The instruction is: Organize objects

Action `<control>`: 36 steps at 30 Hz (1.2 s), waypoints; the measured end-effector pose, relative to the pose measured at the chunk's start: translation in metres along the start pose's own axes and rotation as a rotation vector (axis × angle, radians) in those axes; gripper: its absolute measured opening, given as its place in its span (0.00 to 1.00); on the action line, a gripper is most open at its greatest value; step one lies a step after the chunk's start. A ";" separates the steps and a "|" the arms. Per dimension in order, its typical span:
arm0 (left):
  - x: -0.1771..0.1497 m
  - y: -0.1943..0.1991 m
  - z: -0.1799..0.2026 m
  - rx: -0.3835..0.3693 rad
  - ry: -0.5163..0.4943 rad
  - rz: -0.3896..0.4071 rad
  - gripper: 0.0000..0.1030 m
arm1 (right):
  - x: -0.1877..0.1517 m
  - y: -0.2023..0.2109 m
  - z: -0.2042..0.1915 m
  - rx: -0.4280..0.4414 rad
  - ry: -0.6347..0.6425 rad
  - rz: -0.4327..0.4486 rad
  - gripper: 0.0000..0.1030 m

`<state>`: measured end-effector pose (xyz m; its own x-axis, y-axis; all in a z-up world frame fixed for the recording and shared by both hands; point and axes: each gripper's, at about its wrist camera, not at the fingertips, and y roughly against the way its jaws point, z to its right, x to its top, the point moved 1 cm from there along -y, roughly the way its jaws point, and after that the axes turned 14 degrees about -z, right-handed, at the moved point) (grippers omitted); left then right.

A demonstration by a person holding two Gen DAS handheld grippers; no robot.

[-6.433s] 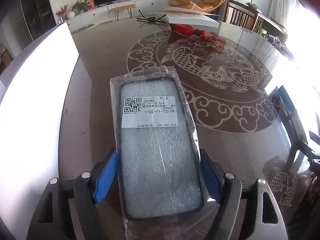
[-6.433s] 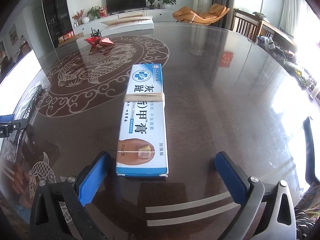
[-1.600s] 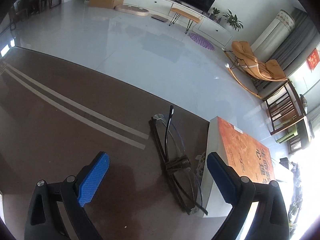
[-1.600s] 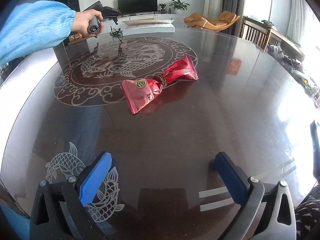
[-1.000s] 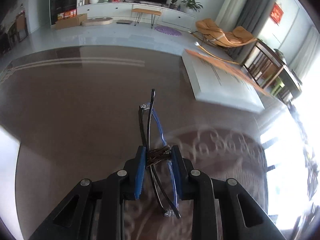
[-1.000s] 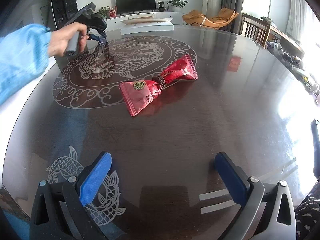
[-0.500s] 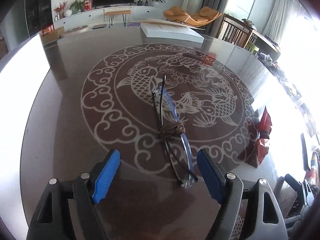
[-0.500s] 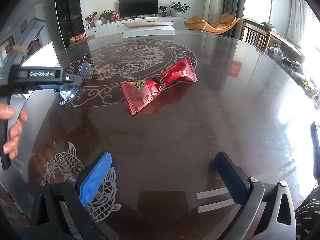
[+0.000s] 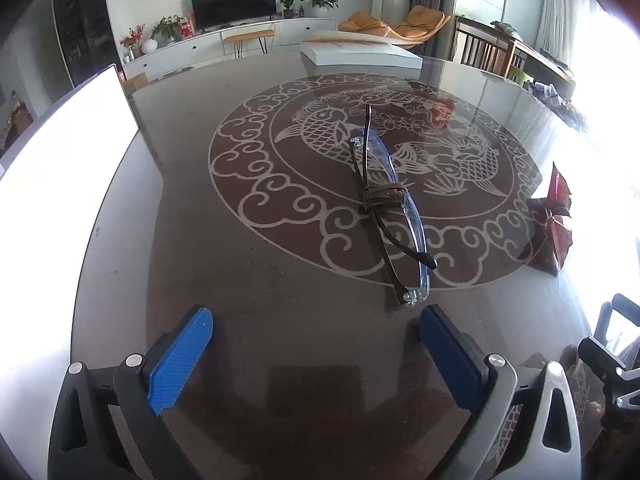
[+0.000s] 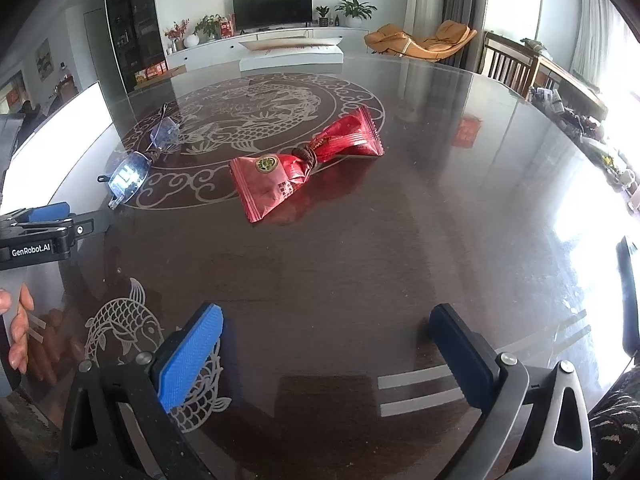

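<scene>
Folded glasses (image 9: 386,200) tied with brown cord lie on the dark glass table, just ahead of my open, empty left gripper (image 9: 316,344). They also show in the right wrist view (image 10: 138,160) at the left. Two red snack packets tied together (image 10: 308,162) lie ahead of my open, empty right gripper (image 10: 326,340), well apart from it. The packets show at the right edge of the left wrist view (image 9: 558,208). The left gripper shows at the left edge of the right wrist view (image 10: 44,220).
A white box (image 9: 360,54) with an orange top sits at the table's far edge; it also shows in the right wrist view (image 10: 292,54). A white panel (image 9: 52,168) borders the table's left side. Chairs stand at the far right.
My left gripper has drawn back from the glasses, which stay on the table's fish pattern. The right gripper and the red packets have not moved.
</scene>
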<state>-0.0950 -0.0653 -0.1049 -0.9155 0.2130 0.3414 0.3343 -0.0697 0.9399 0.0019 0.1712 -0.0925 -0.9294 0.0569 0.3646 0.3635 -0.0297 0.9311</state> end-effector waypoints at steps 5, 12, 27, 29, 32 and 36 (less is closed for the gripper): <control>0.013 -0.006 0.011 -0.014 -0.031 0.026 1.00 | 0.015 -0.006 0.006 0.008 0.023 -0.028 1.00; 0.022 -0.008 0.010 -0.019 -0.028 0.025 1.00 | 0.021 -0.010 0.017 -0.009 -0.010 0.007 1.00; 0.022 -0.009 0.010 -0.020 -0.027 0.026 1.00 | 0.018 -0.010 0.016 -0.019 -0.022 0.046 1.00; 0.022 -0.009 0.010 -0.020 -0.027 0.026 1.00 | 0.019 -0.011 0.015 -0.020 -0.025 0.049 1.00; 0.022 -0.009 0.011 -0.020 -0.027 0.026 1.00 | 0.017 -0.010 0.015 -0.021 -0.026 0.055 1.00; 0.022 -0.009 0.011 -0.020 -0.027 0.026 1.00 | 0.014 -0.009 0.016 -0.022 -0.029 0.057 1.00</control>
<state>-0.1164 -0.0496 -0.1062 -0.9002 0.2369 0.3654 0.3530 -0.0945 0.9308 -0.0139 0.1880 -0.0957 -0.9048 0.0833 0.4176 0.4142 -0.0552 0.9085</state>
